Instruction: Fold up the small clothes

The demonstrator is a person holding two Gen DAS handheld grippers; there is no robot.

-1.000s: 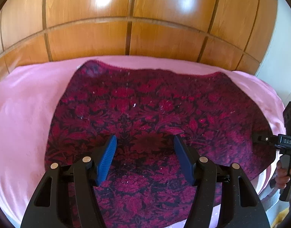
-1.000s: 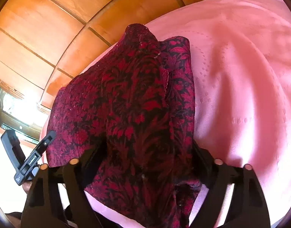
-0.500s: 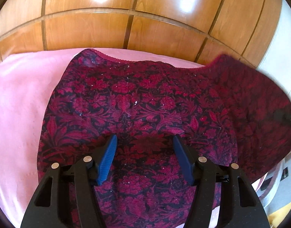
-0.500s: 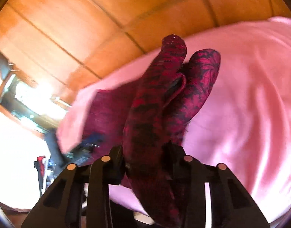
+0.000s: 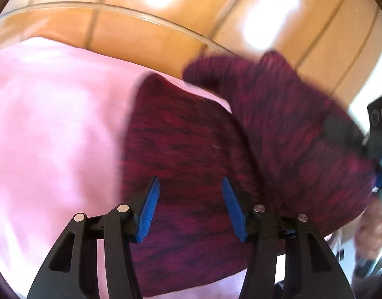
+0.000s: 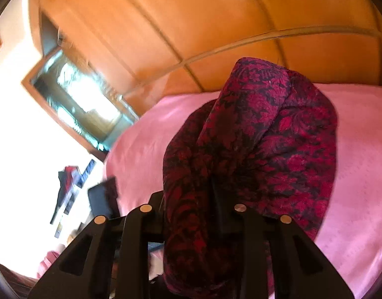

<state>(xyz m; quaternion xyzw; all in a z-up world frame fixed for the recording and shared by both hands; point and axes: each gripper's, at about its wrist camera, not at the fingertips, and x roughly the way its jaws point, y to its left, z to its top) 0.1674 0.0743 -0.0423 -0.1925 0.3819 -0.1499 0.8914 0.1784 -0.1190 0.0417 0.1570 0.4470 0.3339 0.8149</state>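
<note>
Right jaws [image 6: 191, 199] closing, clamped on the cloth's [image 6: 278, 137] bunched edge to carry it over for the fold. Left jaws [image 5: 189, 205] half open, closing, gripping nothing, over the flat part on the bed [image 5: 53, 124], ready to pin it.

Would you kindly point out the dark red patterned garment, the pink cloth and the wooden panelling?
dark red patterned garment [image 6: 285, 149], right wrist view, lifted fold
pink cloth [image 5: 53, 124], left wrist view, bare area
wooden panelling [image 6: 166, 25], right wrist view, panel face

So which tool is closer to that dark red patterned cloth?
Right. The right tool is closing on a bunched fold of the cloth; the left tool hovers over it, blue fingers apart, gripping nothing.
</note>
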